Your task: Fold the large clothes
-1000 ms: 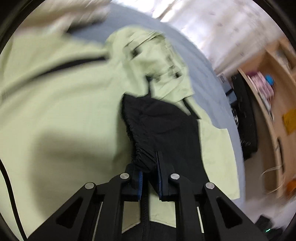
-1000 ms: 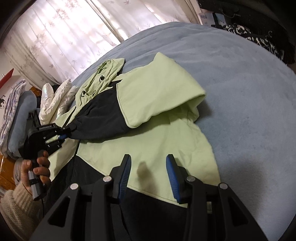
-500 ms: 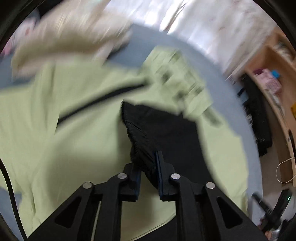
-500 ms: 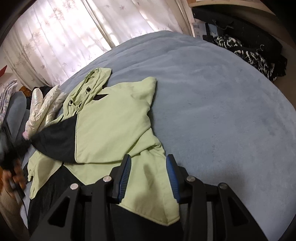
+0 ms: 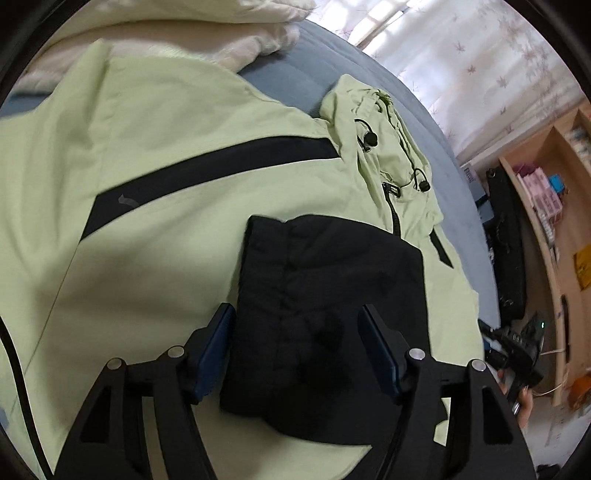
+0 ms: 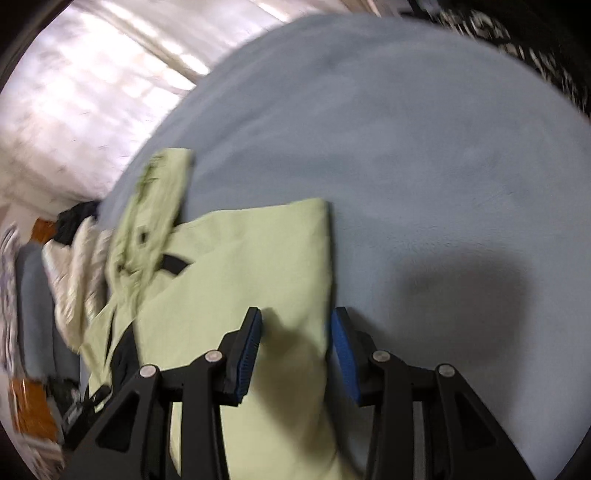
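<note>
Left gripper [image 5: 297, 347] hangs with jaws wide apart, holding nothing, directly over the black sleeve cuff [image 5: 325, 314] folded across the pale green jacket [image 5: 166, 177] on the blue bed [image 6: 424, 166]. The sleeve's long axis runs straight ahead of it, toward the hood [image 5: 380, 136]. Right gripper [image 6: 295, 345], also wide and empty, straddles the jacket's far folded edge.

My right wrist view is motion-blurred — the curtain [image 6: 110, 85] and the clutter at its left edge [image 6: 33, 398] cannot be resolved. The jacket [image 6: 236, 280] runs under the right hand-held gripper [image 6: 295, 347], lower part hidden. In my left view, the black sleeve [image 5: 328, 295] covers the jacket's front; shelf items [image 5: 546, 192] are too small to identify — the bedding [image 5: 229, 33] is cut off.
</note>
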### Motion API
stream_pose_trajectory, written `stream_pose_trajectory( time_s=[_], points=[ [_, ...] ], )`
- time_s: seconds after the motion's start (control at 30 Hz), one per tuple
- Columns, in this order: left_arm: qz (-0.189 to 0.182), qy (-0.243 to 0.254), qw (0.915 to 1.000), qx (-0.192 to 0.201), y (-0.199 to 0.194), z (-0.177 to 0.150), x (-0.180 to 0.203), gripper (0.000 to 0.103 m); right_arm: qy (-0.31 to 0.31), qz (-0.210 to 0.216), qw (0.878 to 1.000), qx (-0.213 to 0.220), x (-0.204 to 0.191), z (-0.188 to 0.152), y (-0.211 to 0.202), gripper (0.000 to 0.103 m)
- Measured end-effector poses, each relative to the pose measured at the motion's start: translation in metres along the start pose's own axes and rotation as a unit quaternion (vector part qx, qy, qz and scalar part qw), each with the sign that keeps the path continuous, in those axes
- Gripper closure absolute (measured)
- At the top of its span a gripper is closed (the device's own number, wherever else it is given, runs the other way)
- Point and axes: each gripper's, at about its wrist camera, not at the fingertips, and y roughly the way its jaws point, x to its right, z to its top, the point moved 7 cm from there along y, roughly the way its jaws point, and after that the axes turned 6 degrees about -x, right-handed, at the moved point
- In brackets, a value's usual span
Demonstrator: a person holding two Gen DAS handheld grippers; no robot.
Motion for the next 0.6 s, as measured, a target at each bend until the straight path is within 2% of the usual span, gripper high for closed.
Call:
stream_pose_trajectory(
  time_s=[0.03, 0.07, 0.1, 0.13, 0.17, 0.23, 0.27, 0.33, 0.4, 0.43, 0.53, 0.6],
  points=[
    [0.014, 0.013, 0.9998, 0.005, 0.0, 0.001, 0.003, 0.055, -0.001, 0.008, 1.0, 0.001, 0.001, 0.003, 0.005, 0.063],
    [0.025, 0.024, 0.9994, 0.006, 0.002, 0.001, 0.005, 0.066, -0.017, 0.002, 1.0, 0.01, -0.002, 0.005, 0.004, 0.071],
    [0.038, 0.041, 0.9984, 0.001, 0.004, 0.002, 0.008, 0.082, -0.043, -0.016, 0.999, 0.019, -0.007, 0.007, 0.002, 0.101],
    [0.039, 0.051, 0.9979, -0.002, 0.005, 0.001, 0.012, 0.082, -0.093, -0.062, 0.993, 0.039, -0.015, 0.011, -0.004, 0.102],
    [0.042, 0.055, 0.9976, 0.003, 0.005, 0.0, 0.013, 0.082, -0.123, -0.087, 0.986, 0.073, -0.021, 0.017, -0.016, 0.102],
    [0.049, 0.071, 0.9962, 0.011, 0.005, -0.003, 0.019, 0.082, -0.137, -0.093, 0.982, 0.096, -0.022, 0.023, -0.027, 0.102],
    [0.059, 0.08, 0.995, 0.014, 0.007, -0.004, 0.019, 0.082, -0.137, -0.097, 0.982, 0.088, -0.019, 0.024, -0.024, 0.102],
    [0.078, 0.086, 0.9931, 0.016, 0.012, -0.007, 0.017, 0.083, -0.148, -0.129, 0.979, 0.046, -0.01, 0.019, -0.004, 0.101],
    [0.082, 0.082, 0.993, 0.022, 0.01, -0.007, 0.016, 0.084, -0.151, -0.143, 0.977, 0.036, -0.007, 0.014, 0.0, 0.1],
    [0.089, 0.082, 0.9924, 0.025, 0.008, -0.007, 0.015, 0.084, -0.139, -0.135, 0.98, 0.042, -0.007, 0.012, -0.006, 0.099],
    [0.122, 0.092, 0.9877, 0.033, -0.002, -0.004, 0.012, 0.084, -0.082, -0.078, 0.991, 0.064, -0.001, 0.011, -0.032, 0.092],
    [0.127, 0.097, 0.9867, 0.029, -0.012, -0.004, 0.013, 0.084, -0.058, -0.044, 0.994, 0.085, 0.004, 0.004, -0.054, 0.081]
  ],
)
